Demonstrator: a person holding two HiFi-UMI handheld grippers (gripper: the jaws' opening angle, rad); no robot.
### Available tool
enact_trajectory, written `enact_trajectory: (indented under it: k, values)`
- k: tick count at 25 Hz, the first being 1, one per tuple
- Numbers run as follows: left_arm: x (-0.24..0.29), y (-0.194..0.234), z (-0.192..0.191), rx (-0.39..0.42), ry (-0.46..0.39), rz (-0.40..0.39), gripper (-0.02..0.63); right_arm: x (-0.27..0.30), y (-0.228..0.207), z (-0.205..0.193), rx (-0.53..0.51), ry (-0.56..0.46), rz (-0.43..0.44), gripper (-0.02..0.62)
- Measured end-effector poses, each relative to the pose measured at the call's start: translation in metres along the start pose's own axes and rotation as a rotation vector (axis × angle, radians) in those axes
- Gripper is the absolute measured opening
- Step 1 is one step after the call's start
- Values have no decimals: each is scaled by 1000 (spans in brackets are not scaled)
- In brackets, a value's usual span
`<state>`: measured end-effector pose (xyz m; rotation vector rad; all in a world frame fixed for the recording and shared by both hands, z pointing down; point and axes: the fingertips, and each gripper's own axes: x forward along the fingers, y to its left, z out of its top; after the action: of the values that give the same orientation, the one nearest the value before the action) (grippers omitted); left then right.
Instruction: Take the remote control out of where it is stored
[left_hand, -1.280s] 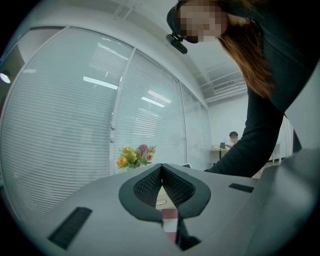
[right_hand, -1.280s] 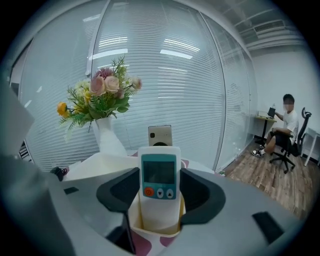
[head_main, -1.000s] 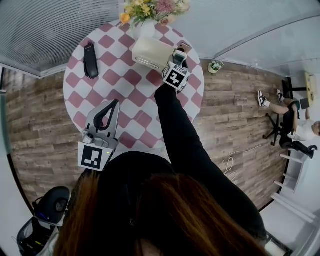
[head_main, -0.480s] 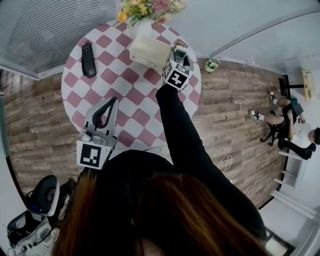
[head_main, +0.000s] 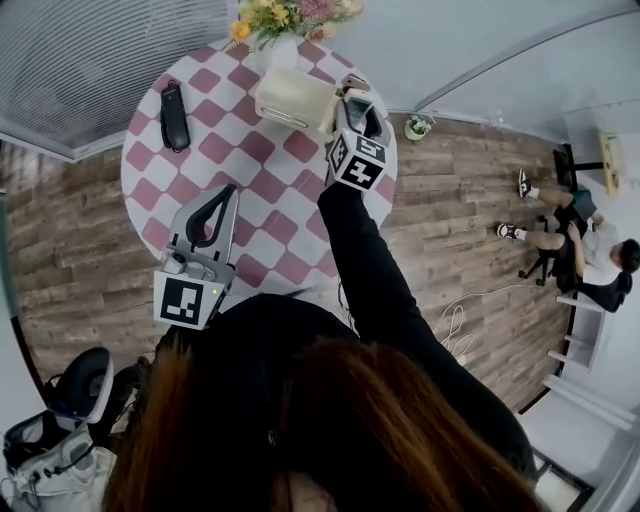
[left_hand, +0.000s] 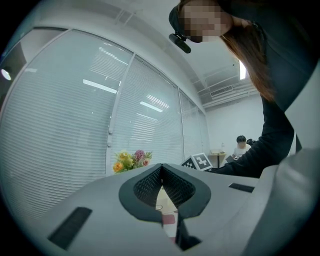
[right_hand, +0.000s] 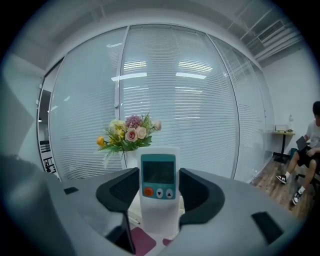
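Over the checked table, at its near left edge, the left gripper hangs with jaws pressed together, empty. Just right of the cream box, the right gripper clamps the white remote control below its screen.

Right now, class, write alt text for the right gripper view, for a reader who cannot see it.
A white remote control with a teal-framed screen stands upright, gripped between the dark fingers of the right gripper. Behind it, a bouquet and window blinds.
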<state>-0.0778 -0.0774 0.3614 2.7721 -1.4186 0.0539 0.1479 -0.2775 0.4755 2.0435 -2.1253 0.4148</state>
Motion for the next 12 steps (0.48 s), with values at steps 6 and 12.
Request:
enact_trajectory:
  k: [6,12]
  values:
    - [-4,-3,2,-7,-11,4,9,-38,21,18,-41,-35,81,250]
    - [-3,-3,4,-16,-35,7,9,-74,37,19,-61,-36,146,250]
